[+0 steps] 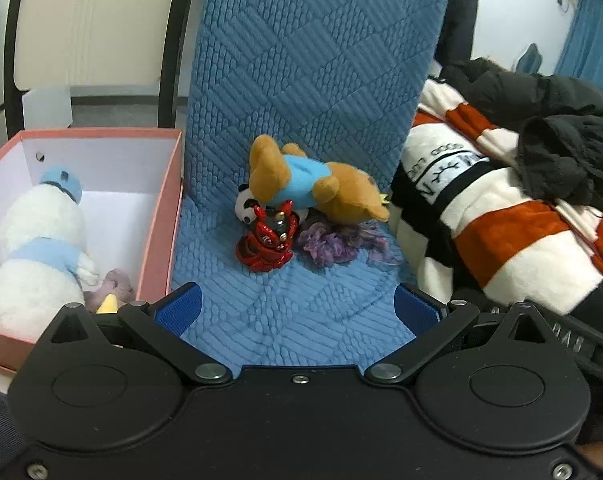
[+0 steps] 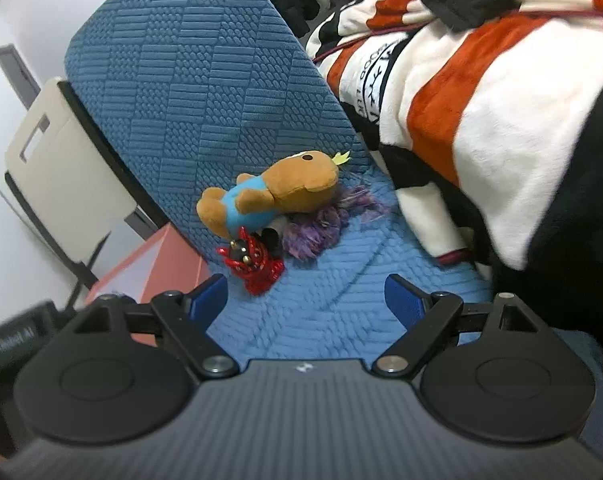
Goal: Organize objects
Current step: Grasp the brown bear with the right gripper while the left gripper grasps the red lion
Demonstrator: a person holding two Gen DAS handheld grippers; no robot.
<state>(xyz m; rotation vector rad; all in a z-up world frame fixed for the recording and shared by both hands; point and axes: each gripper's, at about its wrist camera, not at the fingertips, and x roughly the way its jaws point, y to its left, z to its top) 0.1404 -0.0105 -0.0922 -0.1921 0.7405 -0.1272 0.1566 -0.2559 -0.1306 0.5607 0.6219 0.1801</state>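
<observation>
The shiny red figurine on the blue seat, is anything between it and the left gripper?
Nothing visible: only bare blue seat cover lies between the open left gripper and the shiny red figurine, which stands in front of the other toys.

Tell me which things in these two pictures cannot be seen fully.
- Small black-and-white panda toy: left wrist view, mostly under the brown plush bear in the blue shirt.
- Pink soft toy: left wrist view, behind the left fingers.
- Pink cardboard box: right wrist view, inside hidden.
</observation>
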